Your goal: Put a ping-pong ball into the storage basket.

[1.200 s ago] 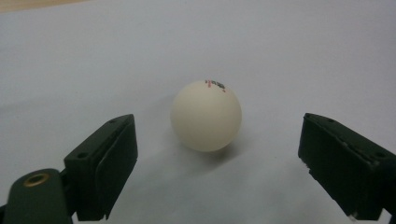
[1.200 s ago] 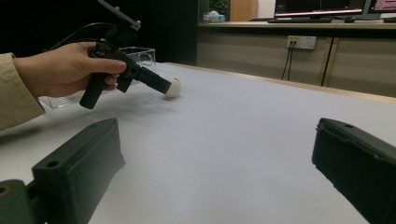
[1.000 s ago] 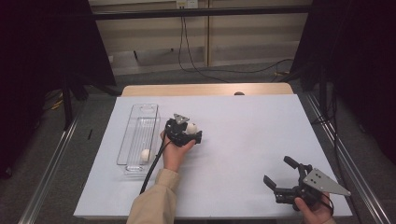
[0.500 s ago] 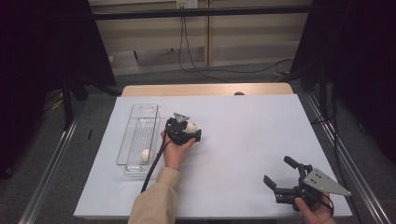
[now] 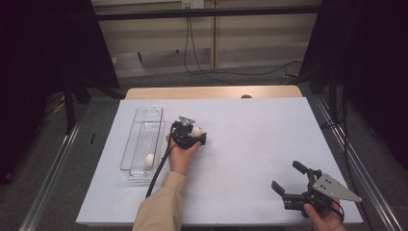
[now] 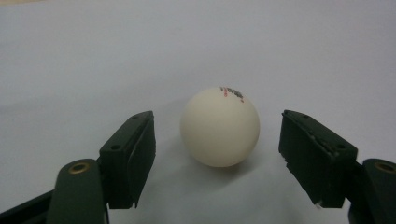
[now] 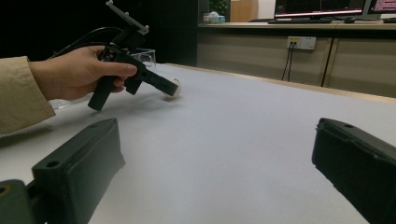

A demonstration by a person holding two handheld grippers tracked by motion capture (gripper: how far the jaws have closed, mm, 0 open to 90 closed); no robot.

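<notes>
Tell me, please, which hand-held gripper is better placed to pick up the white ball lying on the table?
Left: the left hand-held gripper already straddles the white ball, jaws open; the right hand-held gripper sits far off.

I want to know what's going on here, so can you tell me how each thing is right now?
Left gripper: open, fingers either side of a ball, not touching it.
Ball on table: resting on the white table, between the fingers, not gripped.
Right gripper: open, holding nothing.
Clear tray: lying flat, one ball inside.
Ball in tray: resting near the tray's near end.
</notes>
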